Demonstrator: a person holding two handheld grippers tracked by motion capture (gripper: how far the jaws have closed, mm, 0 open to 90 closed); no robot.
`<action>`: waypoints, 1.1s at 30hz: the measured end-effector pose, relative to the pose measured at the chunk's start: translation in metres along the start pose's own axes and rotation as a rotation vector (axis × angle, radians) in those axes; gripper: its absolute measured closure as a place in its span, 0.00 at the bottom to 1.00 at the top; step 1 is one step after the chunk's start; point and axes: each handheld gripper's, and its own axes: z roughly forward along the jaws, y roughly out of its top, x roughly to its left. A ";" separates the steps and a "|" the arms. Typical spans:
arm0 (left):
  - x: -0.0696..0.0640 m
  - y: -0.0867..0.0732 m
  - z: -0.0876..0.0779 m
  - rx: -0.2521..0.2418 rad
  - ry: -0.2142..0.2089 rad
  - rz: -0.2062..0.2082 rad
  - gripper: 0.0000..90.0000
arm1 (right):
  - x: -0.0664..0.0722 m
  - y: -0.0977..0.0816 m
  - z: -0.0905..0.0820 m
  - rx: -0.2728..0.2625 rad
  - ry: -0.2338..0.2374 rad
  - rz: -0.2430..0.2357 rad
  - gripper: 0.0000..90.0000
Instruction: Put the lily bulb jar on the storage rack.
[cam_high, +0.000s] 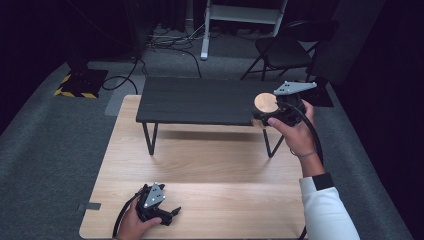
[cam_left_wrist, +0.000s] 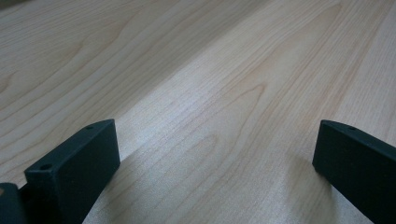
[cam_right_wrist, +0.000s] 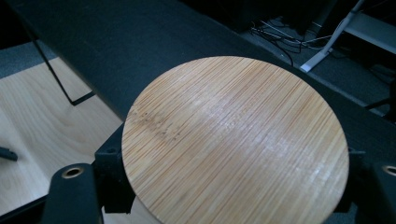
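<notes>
From the high view I get the whole layout: the light wooden table (cam_high: 200, 170) running toward me, with a low black shelf (cam_high: 200, 100) on thin metal legs standing across its far half. Past the table there is grey carpet, a folding chair (cam_high: 282, 50), loose cables and a white stand leg on the floor. Neither gripper view gives me that much.

On the table, the broad stretch between the shelf's legs and the near edge is bare wood, so I have open room across the middle. The shelf top is also bare along most of its length. My left side sits close to the table's near edge; my right side is up at the shelf's right end, near its front corner.

My right gripper (cam_high: 272, 112) is held by the right hand (cam_high: 295, 132) at that right end of the shelf. The right gripper view shows me what the high view only hints at: a round bamboo disc (cam_right_wrist: 236, 142) lying flat between the two jaws, which are clamped against its opposite edges. The disc's far part hangs over the shelf top, and I cannot tell whether it touches it.

My left gripper (cam_high: 167, 215) rests low near the table's front left, in the left hand (cam_high: 132, 225). Its own view shows the jaws wide apart with only wood grain between them.
</notes>
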 end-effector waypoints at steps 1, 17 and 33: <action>0.000 0.000 0.000 0.000 0.000 0.000 0.01 | -0.001 0.002 0.002 -0.001 -0.004 0.005 0.28; 0.000 0.000 0.000 0.001 0.002 -0.001 0.01 | -0.020 0.008 0.032 0.034 -0.063 0.072 0.28; 0.000 0.000 0.000 0.000 0.002 -0.002 0.01 | -0.034 -0.019 0.034 -0.068 -0.020 0.138 0.11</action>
